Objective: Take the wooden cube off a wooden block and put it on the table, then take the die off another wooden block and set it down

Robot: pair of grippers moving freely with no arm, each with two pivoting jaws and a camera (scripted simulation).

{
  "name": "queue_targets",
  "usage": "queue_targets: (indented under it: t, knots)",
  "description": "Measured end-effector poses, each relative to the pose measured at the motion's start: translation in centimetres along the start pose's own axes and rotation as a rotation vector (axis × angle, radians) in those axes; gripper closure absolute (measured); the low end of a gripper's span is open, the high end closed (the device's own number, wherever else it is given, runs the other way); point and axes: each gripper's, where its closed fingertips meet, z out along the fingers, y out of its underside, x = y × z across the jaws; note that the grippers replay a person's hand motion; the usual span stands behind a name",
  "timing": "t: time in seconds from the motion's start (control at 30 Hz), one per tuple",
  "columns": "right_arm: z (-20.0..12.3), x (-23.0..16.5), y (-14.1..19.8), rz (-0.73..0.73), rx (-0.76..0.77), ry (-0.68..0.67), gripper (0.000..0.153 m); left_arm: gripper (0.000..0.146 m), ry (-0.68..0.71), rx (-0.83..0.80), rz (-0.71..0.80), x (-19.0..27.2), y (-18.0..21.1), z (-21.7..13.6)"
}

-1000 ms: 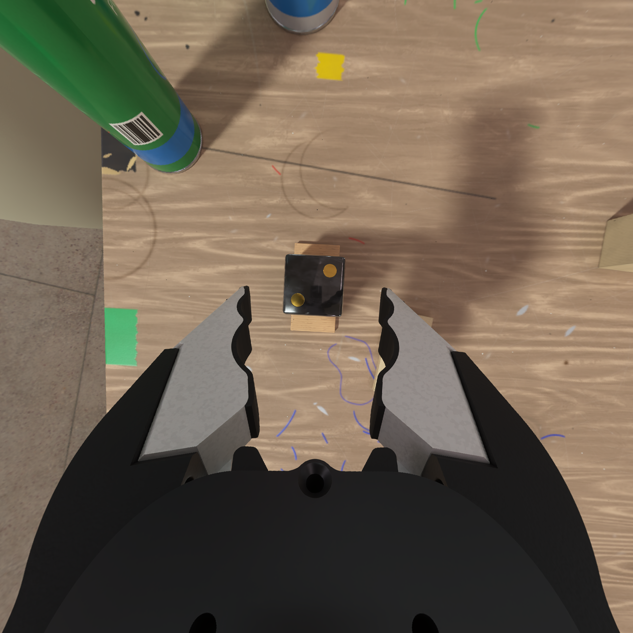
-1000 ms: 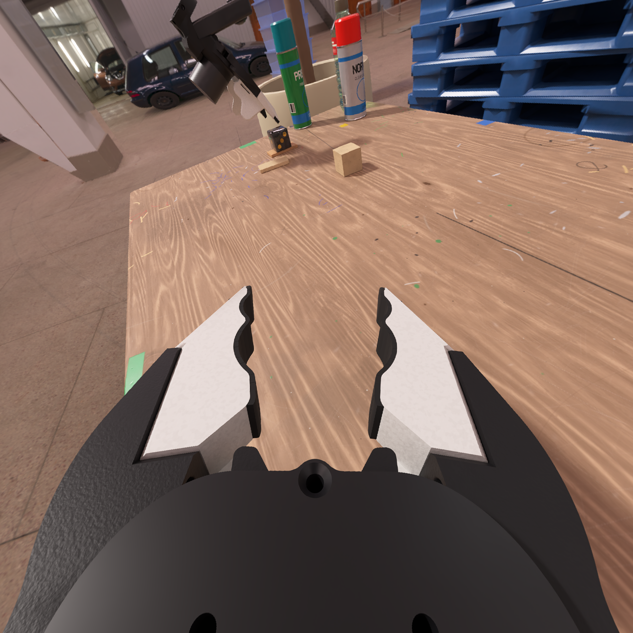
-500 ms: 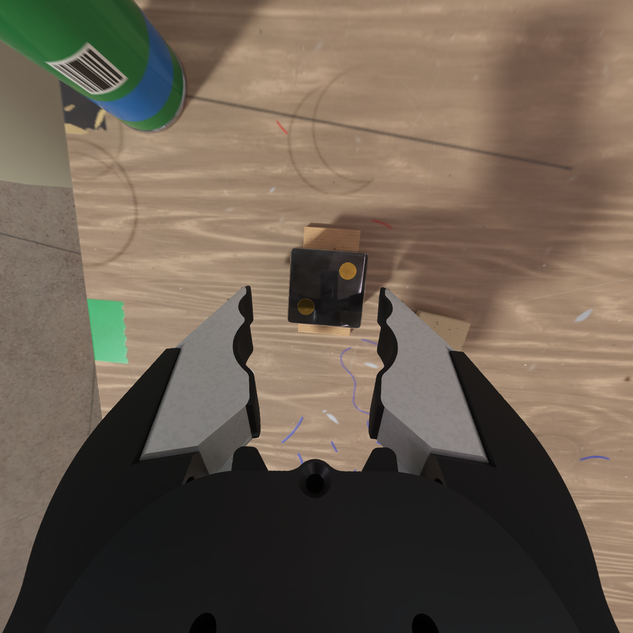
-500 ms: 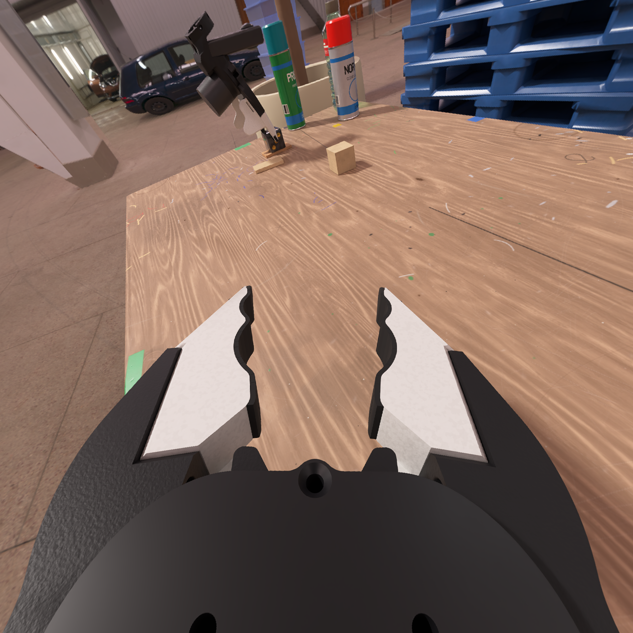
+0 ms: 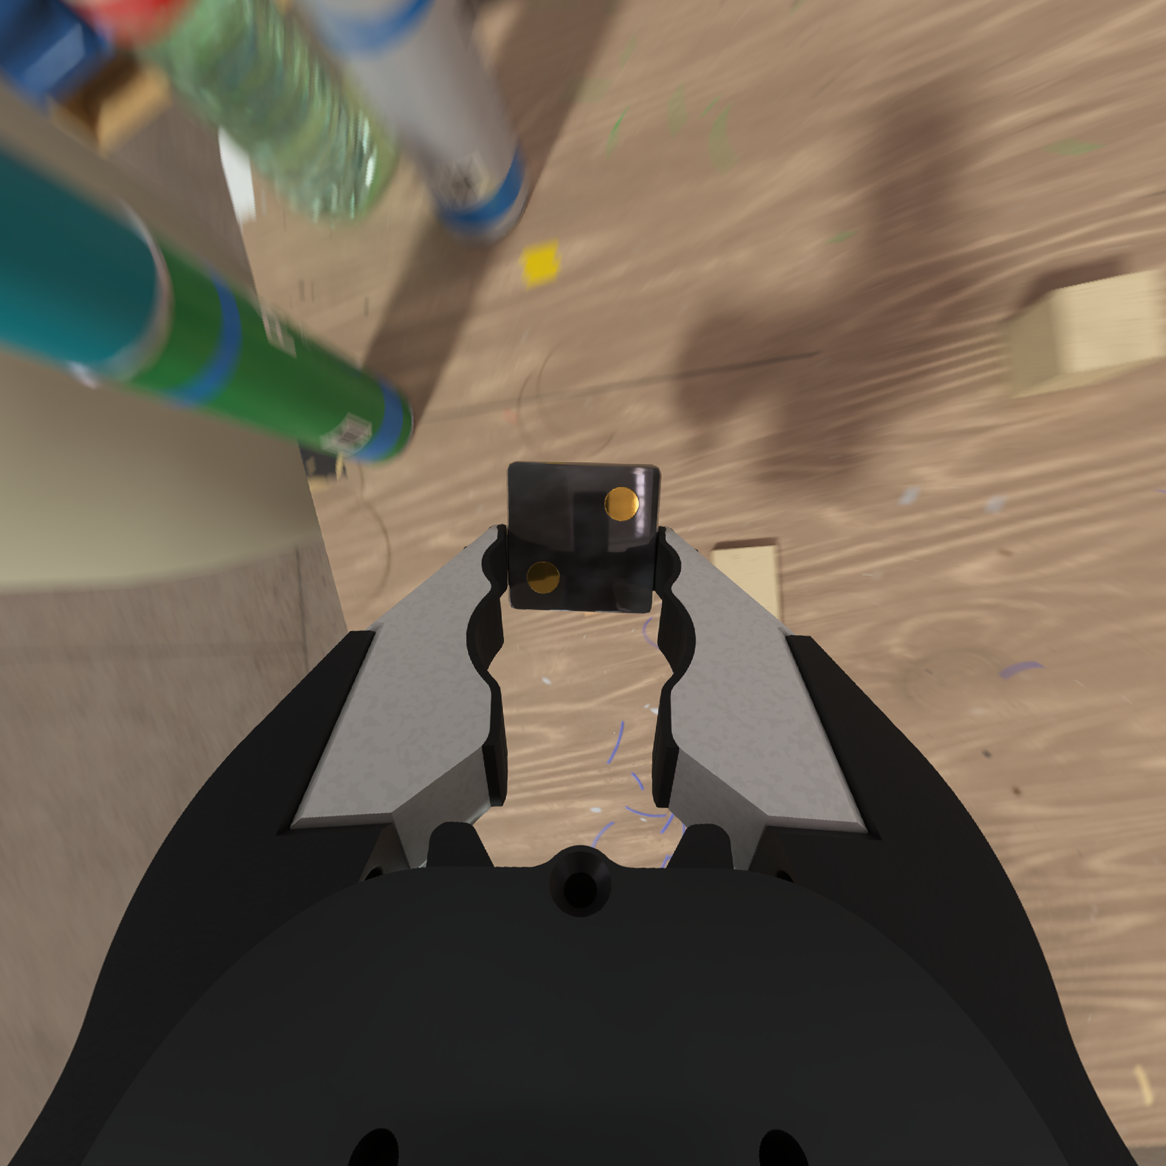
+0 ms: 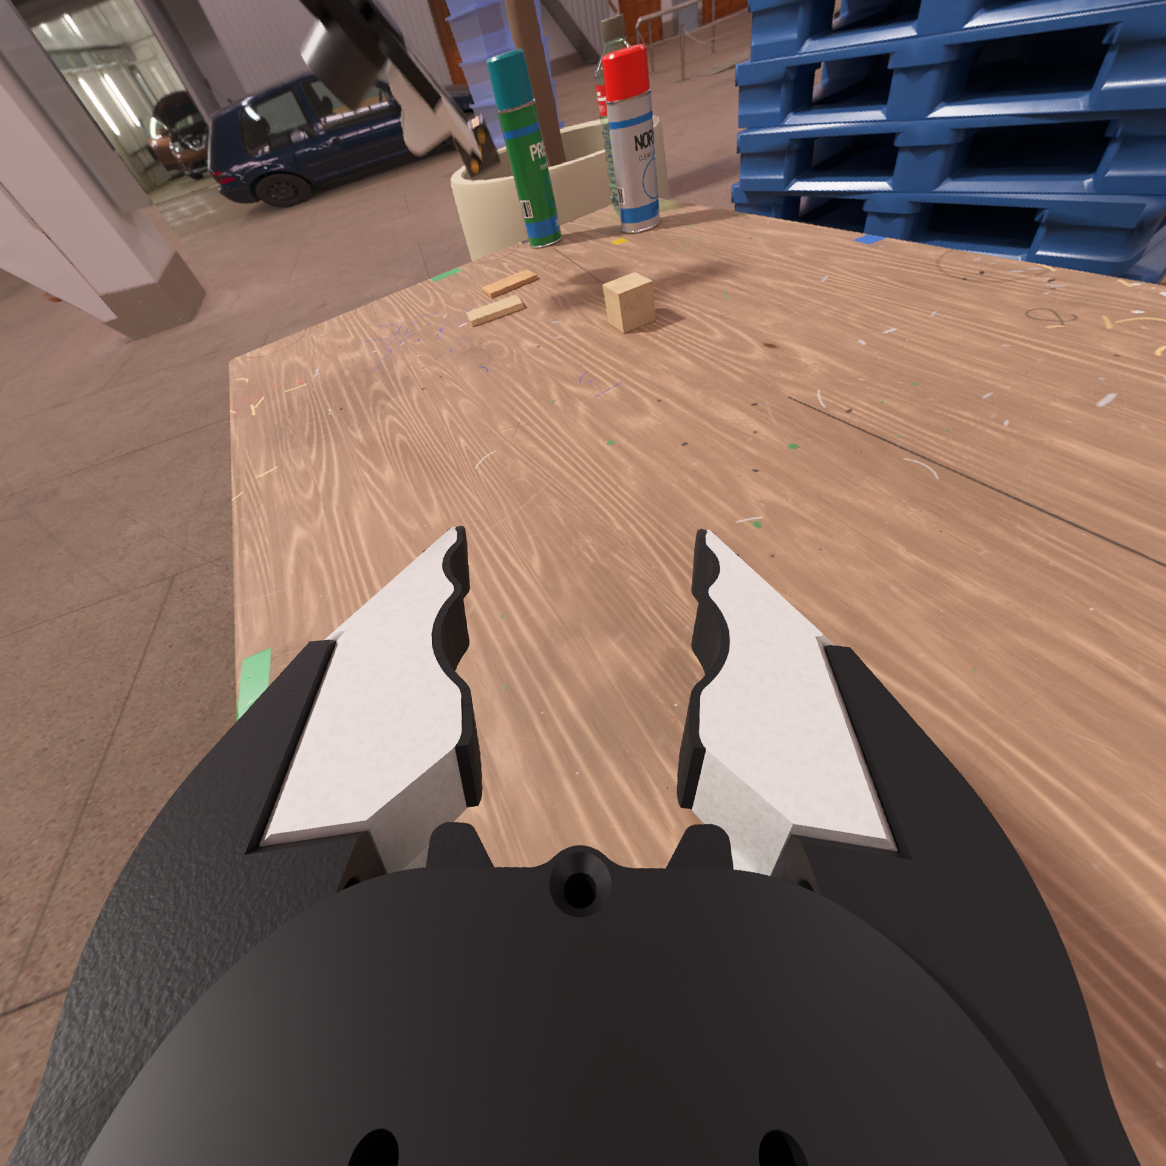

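My left gripper (image 5: 582,544) is shut on the black die (image 5: 583,505) with gold pips and holds it in the air, well above the table. In the right wrist view the left gripper (image 6: 472,151) hangs high at the back with the die (image 6: 481,135) in its tips. Two flat wooden blocks (image 6: 510,282) (image 6: 495,310) lie bare on the table; one also shows in the left wrist view (image 5: 747,571). The wooden cube (image 6: 628,301) (image 5: 1098,334) stands on the table beside them. My right gripper (image 6: 580,542) is open and empty over the near table.
A green spray can (image 6: 529,158) (image 5: 252,372) and a red-capped white can (image 6: 632,139) stand at the table's far edge by a beige tub (image 6: 492,208). Blue pallets (image 6: 946,126) are stacked at the right. The table's left edge (image 6: 232,505) drops to the floor.
My left gripper has closed on the die and lifted it off its wooden block, rising fast; its view is blurred. The right gripper stays open and has hardly moved.
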Motion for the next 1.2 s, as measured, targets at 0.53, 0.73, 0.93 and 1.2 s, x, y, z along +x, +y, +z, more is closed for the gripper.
queue_targets:
  t: [0.53,0.73,0.93,1.2]
  knots:
    - [-1.9,-1.4,-0.3,-0.017,-0.044,0.085,0.080,0.099,0.538,0.025,1.276,30.0,-8.5,4.8]
    - [-2.4,-0.8,-0.4,-0.001,-0.048,0.108,0.081,0.099,0.586,-0.042,1.376,32.3,-6.5,9.2]
    - [-1.2,-0.5,0.1,0.009,-0.075,0.086,0.081,0.099,0.564,-0.088,1.364,32.0,-6.1,11.0]
    - [-0.7,-0.3,0.1,0.016,-0.083,0.076,0.080,0.099,0.599,-0.075,1.279,31.8,-5.9,11.8]
